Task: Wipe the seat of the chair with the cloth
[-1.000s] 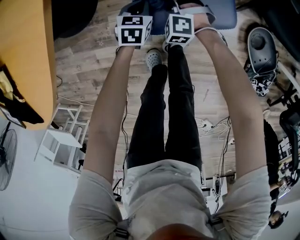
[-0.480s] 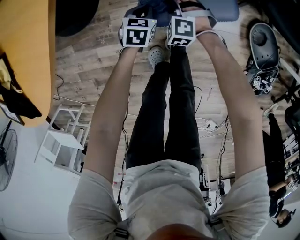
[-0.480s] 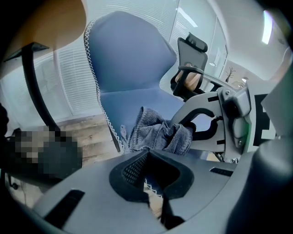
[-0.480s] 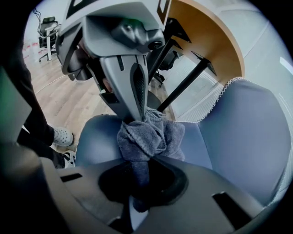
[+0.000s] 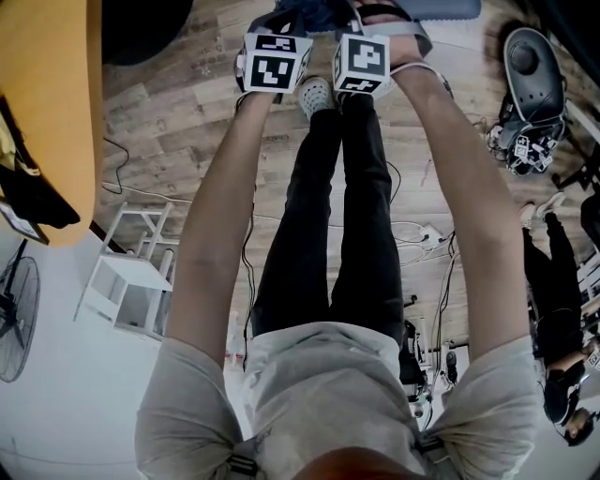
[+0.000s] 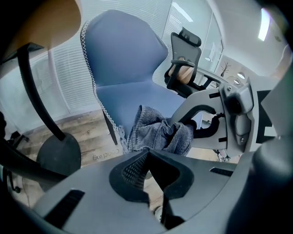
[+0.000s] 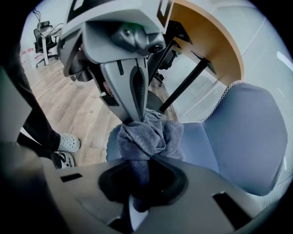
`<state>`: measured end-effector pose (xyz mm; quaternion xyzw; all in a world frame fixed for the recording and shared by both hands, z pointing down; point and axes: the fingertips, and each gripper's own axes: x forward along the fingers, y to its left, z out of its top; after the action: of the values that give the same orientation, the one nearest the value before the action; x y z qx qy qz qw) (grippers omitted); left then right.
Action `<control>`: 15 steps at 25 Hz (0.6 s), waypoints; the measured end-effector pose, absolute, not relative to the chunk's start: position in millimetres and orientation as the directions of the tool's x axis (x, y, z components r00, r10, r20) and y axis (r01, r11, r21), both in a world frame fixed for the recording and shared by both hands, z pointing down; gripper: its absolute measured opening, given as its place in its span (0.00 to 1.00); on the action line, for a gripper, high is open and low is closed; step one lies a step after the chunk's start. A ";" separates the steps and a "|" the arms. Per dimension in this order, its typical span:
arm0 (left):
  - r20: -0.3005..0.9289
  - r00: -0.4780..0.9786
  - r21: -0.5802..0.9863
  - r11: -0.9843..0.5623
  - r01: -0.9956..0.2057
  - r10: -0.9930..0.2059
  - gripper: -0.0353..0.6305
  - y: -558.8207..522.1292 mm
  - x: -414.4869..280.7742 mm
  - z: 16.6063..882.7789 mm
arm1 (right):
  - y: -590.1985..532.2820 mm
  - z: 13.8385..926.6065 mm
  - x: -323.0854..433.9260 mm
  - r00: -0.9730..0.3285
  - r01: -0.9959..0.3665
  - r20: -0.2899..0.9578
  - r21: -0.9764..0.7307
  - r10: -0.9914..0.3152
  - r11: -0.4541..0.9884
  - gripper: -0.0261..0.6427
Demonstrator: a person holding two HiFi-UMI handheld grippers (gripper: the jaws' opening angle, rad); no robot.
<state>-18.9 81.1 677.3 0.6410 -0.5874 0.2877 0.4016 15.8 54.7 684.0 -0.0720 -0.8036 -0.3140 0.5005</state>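
Note:
The blue chair's seat [image 6: 137, 97] [image 7: 208, 139] shows at the top edge of the head view [image 5: 448, 9]. A grey-blue cloth [image 6: 160, 133] [image 7: 149, 135] is bunched up over the seat's front edge. My right gripper [image 7: 137, 183] [image 5: 364, 26] is shut on a strand of the cloth that runs into its jaws. My left gripper [image 6: 147, 153] [image 5: 279, 28] is close beside it; in the right gripper view the left gripper [image 7: 136, 116] comes down onto the top of the bunch, shut on its edge. In the left gripper view the right gripper [image 6: 185, 123] reaches the cloth from the right.
An orange table [image 5: 52, 112] on black legs [image 7: 183, 87] stands left of the chair. The person's shoes [image 7: 68, 144] are on the wooden floor by the seat. A black office chair [image 6: 185, 59] stands behind, a white stool [image 5: 127, 272] and cables [image 5: 422, 234] lie nearby.
Both grippers stay together at the chair's front edge; the left one has shifted slightly right. The person's feet have moved a little nearer the chair.

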 end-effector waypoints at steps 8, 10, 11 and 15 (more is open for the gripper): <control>0.834 0.165 0.219 0.040 -0.975 -0.526 0.09 99.9 -13.1 677.4 | 83.5 681.8 25.9 -0.468 0.382 0.869 0.366 -0.164 0.848 0.11; 0.835 0.197 0.247 0.029 -0.969 -0.514 0.09 106.7 -5.7 675.5 | 96.2 679.9 37.2 -0.434 0.371 0.893 0.297 -0.119 0.880 0.11; 0.835 0.211 0.258 0.022 -0.966 -0.509 0.09 110.5 -2.3 673.1 | 104.6 677.4 44.3 -0.417 0.367 0.905 0.256 -0.088 0.895 0.11; 0.832 0.231 0.271 0.007 -0.963 -0.504 0.09 128.0 10.0 654.5 | 136.0 657.4 78.5 -0.407 0.252 0.913 0.113 -0.001 0.961 0.12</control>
<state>10.0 128.0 654.5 0.6533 -0.5611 0.2640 0.4343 78.5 136.0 657.4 -0.0757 -0.8307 -0.1172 0.5390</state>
